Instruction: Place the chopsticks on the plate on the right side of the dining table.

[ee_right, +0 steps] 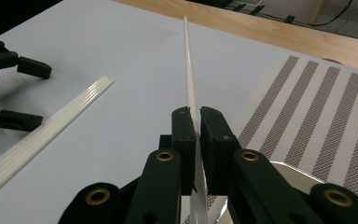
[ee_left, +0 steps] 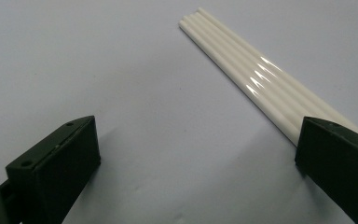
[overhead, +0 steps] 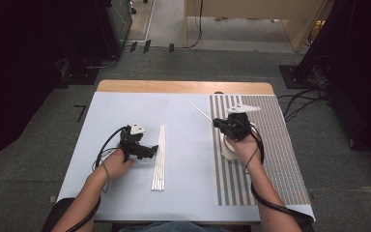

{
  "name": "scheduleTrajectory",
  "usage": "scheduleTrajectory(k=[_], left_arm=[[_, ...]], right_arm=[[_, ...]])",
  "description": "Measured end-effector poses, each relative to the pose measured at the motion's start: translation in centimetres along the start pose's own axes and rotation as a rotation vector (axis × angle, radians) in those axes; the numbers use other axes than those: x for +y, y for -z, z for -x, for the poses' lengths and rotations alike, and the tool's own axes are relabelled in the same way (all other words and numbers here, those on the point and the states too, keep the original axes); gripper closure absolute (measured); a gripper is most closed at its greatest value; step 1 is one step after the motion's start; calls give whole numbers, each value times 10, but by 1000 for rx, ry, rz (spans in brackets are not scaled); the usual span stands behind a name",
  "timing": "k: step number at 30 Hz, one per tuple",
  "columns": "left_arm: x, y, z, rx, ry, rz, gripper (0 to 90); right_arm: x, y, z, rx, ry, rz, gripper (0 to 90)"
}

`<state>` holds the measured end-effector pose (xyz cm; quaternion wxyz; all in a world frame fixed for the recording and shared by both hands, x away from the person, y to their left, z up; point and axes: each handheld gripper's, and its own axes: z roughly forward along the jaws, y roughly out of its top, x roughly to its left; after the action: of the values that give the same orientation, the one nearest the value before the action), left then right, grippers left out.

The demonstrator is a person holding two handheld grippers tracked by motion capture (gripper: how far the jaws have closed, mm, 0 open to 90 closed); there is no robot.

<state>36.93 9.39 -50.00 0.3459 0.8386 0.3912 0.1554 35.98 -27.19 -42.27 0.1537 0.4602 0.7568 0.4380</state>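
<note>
My right claw (ee_right: 196,135) was black with brass-coloured rivets, clamped on a glossy white rod (ee_right: 189,70). The rods (overhead: 158,157) by my black left claw (overhead: 150,151) were white too. The sheet (overhead: 125,111) was pale blue, the mat (overhead: 275,145) brown-and-white striped, the desk (overhead: 183,87) light wood.

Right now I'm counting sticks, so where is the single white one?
In the high view the single white stick is clamped in the right gripper, slanting over the table beside the striped mat, apart from the bundle.
</note>
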Motion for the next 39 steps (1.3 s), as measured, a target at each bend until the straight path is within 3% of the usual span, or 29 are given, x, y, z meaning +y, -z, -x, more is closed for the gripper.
scheduleTrajectory(k=[6, 22, 39], left_arm=[[0, 0, 0, 0, -1, 0, 0], [0, 0, 0, 0, -3, -2, 0], [0, 0, 0, 0, -3, -2, 0]], right_arm=[[3, 8, 13, -18, 7, 9, 853], [0, 27, 47, -58, -33, 22, 853], [-7, 47, 72, -96, -42, 38, 853]])
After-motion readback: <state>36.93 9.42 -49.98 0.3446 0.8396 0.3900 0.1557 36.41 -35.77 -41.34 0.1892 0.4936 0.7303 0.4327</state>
